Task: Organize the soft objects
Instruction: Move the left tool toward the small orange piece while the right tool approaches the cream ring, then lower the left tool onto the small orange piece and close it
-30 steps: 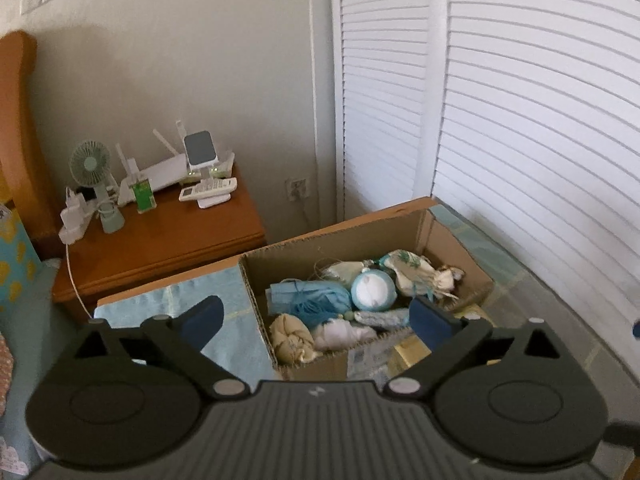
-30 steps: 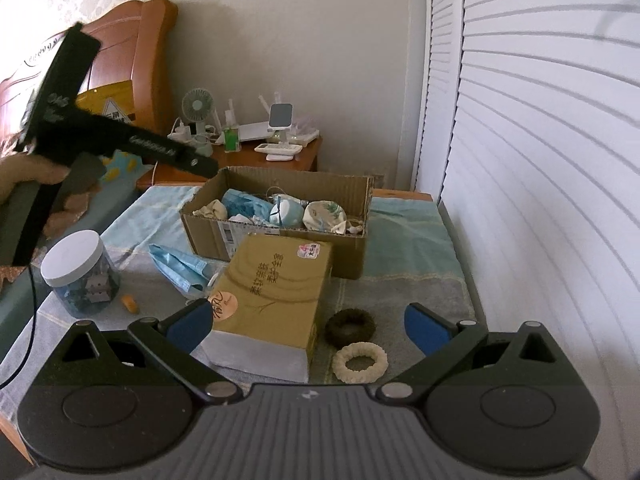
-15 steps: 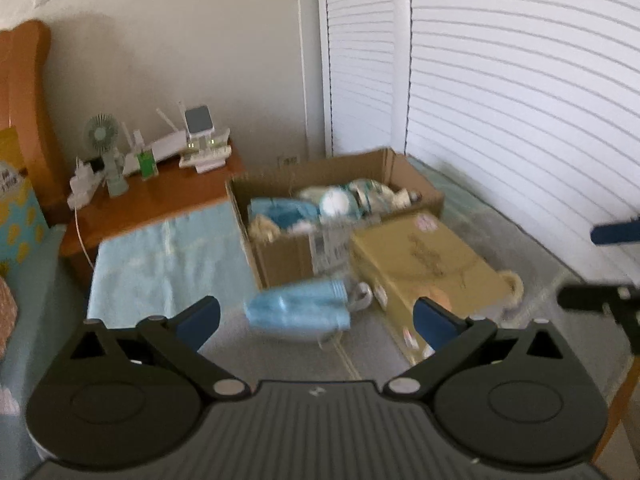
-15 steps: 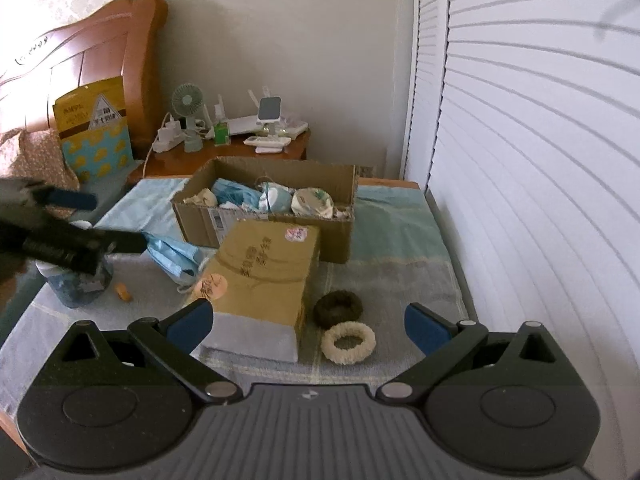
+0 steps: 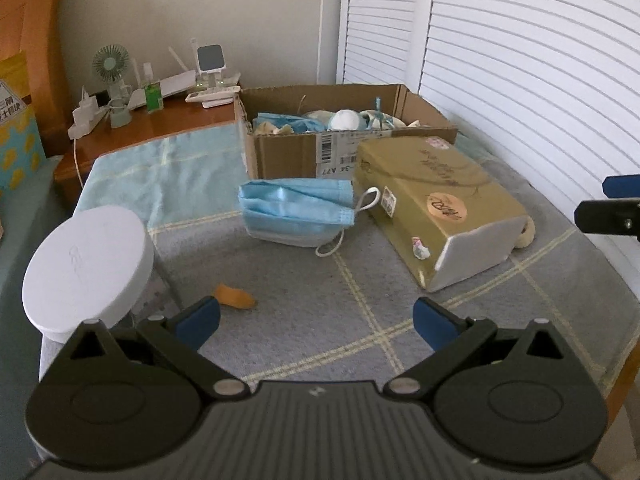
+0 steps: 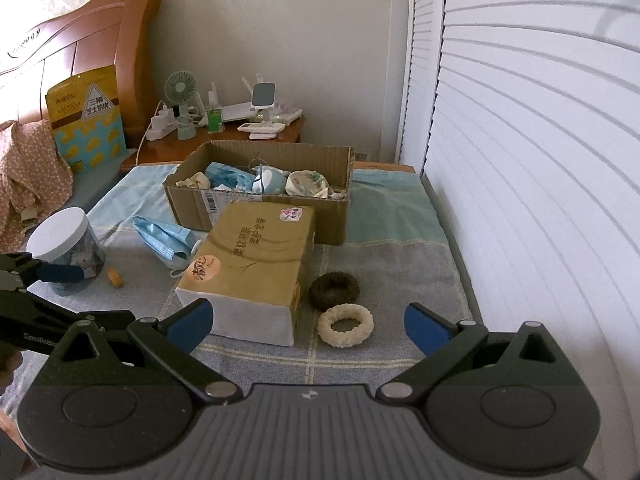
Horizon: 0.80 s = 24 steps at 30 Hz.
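A cardboard box [image 5: 288, 152] [image 6: 256, 212] at the back of the table holds several soft items. A stack of blue face masks [image 5: 298, 212] [image 6: 164, 238] lies in front of it. A gold tissue pack [image 5: 436, 204] [image 6: 248, 268] lies beside the masks. A dark scrunchie [image 6: 334, 286] and a cream scrunchie [image 6: 346, 326] lie right of the pack. My left gripper [image 5: 316, 322] is open and empty, above the cloth short of the masks. My right gripper [image 6: 306, 322] is open and empty, near the cream scrunchie.
A white-lidded jar [image 5: 86, 264] [image 6: 66, 248] stands at the front left, with a small orange piece [image 5: 234, 296] beside it. A nightstand [image 6: 224, 136] with a fan and gadgets stands behind the table. White louvered doors [image 6: 520, 160] run along the right.
My left gripper has pulled back from over the cardboard box and dropped low near the table's front; the masks and jar came into its view. My right gripper has barely moved.
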Each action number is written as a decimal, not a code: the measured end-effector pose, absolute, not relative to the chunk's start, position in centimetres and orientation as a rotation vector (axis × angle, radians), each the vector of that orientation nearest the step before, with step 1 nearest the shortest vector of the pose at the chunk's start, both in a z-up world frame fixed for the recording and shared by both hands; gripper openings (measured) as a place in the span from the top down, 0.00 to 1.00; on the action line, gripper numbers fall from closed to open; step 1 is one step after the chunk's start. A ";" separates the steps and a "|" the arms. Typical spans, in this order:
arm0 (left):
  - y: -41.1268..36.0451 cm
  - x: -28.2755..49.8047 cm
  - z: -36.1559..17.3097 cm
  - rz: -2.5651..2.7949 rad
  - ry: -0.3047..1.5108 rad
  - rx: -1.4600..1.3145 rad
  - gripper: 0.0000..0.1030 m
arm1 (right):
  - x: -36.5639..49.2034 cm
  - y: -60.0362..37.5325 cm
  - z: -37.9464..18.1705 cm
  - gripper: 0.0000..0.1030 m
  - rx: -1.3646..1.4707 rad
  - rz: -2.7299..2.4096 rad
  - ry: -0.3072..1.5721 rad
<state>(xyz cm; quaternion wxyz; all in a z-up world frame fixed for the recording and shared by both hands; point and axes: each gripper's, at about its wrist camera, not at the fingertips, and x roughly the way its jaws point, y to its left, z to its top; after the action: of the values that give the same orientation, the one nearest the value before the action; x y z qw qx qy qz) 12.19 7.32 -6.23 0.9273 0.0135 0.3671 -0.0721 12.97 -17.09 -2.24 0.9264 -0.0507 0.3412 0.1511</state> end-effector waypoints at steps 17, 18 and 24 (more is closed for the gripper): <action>7.8 14.2 -7.7 0.013 0.746 0.103 0.43 | 14.5 -15.6 -3.4 0.00 -0.140 0.334 0.737; 7.8 14.3 -7.8 0.023 0.741 0.109 0.43 | 14.6 -15.5 -3.5 0.00 -0.142 0.336 0.740; 7.3 15.0 -8.2 0.021 0.742 0.125 0.43 | 14.9 -15.3 -3.5 0.00 -0.141 0.347 0.746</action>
<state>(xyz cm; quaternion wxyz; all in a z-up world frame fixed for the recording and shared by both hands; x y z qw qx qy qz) 14.98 7.25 -8.17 0.9299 0.0610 0.3625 0.0103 14.85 -15.28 -3.55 0.9141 -0.0683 0.3623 0.1686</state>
